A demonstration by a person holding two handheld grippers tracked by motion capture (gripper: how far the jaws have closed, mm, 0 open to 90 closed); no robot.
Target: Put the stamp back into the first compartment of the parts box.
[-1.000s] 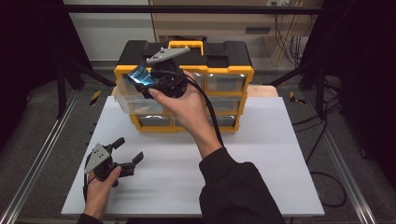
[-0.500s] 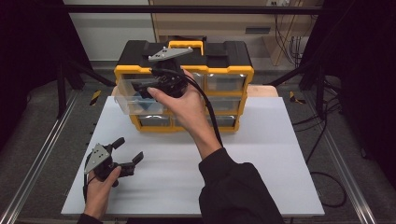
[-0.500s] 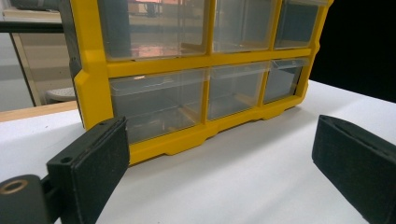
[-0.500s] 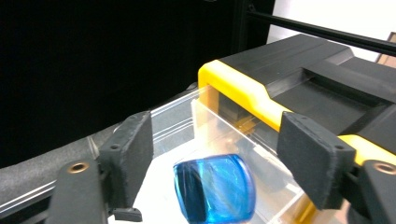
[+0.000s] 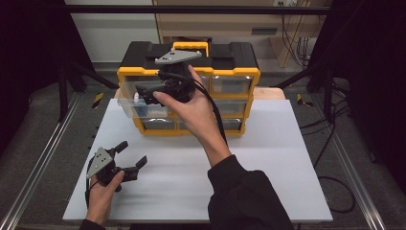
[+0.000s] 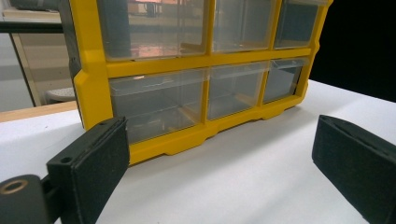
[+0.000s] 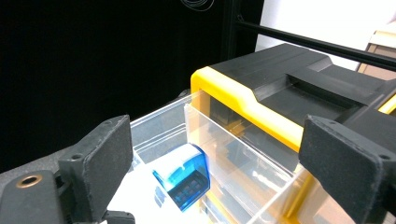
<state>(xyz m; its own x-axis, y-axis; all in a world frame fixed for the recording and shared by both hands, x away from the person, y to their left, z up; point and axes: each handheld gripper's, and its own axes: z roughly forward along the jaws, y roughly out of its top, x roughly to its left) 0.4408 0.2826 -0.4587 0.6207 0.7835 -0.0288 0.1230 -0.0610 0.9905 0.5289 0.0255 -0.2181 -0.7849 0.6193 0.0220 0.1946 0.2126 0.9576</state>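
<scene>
While the left gripper [image 5: 128, 154] rests low on the white table [image 5: 268, 158] at about 7 o'clock, jaws spread wide and empty, it points toward 1 o'clock at the yellow organizer [image 6: 93, 79], judged parked there to keep that side clear yet ready to steady the cabinet; its own view looks along the tabletop at the lower clear drawers [image 6: 159, 105], none touched. Farther out, near 12 o'clock, the right gripper [image 5: 143, 93] hangs over the pulled-out clear drawer [image 5: 131, 105] at the organizer's upper left corner; jaws parted, gripping nothing. Blue translucent piece [image 7: 183, 176] lies inside that drawer, tilted on the drawer floor, just beside the clear divider [image 7: 233, 149], apart from both pads; judged to be released there, since the open jaws stand above it. Drawer juts out from the frame, so closing it looks like the step left. Beyond, black lid with yellow handle [image 5: 190, 45].
</scene>
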